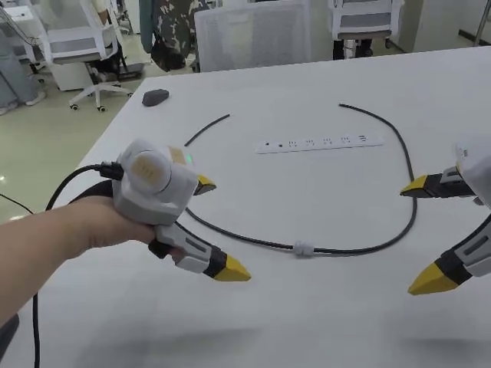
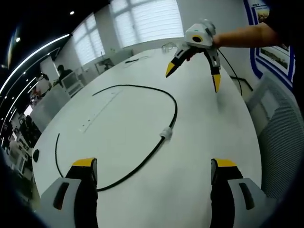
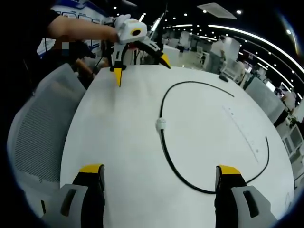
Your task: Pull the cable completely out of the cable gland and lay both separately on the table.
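Observation:
A long black cable (image 1: 399, 146) curves in a loop across the white table (image 1: 307, 314). A small white cable gland (image 1: 304, 248) sits on it near the loop's front; the gland (image 2: 166, 133) (image 3: 161, 124) lies between the jaws in both gripper views. My left gripper (image 1: 219, 226) (image 2: 154, 166) hovers open just left of the cable, held by a hand. My right gripper (image 1: 422, 238) (image 3: 159, 171) stands open at the right edge, close to the cable's right bend. Neither holds anything.
A white power strip (image 1: 319, 142) lies inside the loop toward the far side. A dark mouse-like object (image 1: 155, 96) rests near the table's far left corner. Office chairs (image 1: 77, 38) stand beyond the table.

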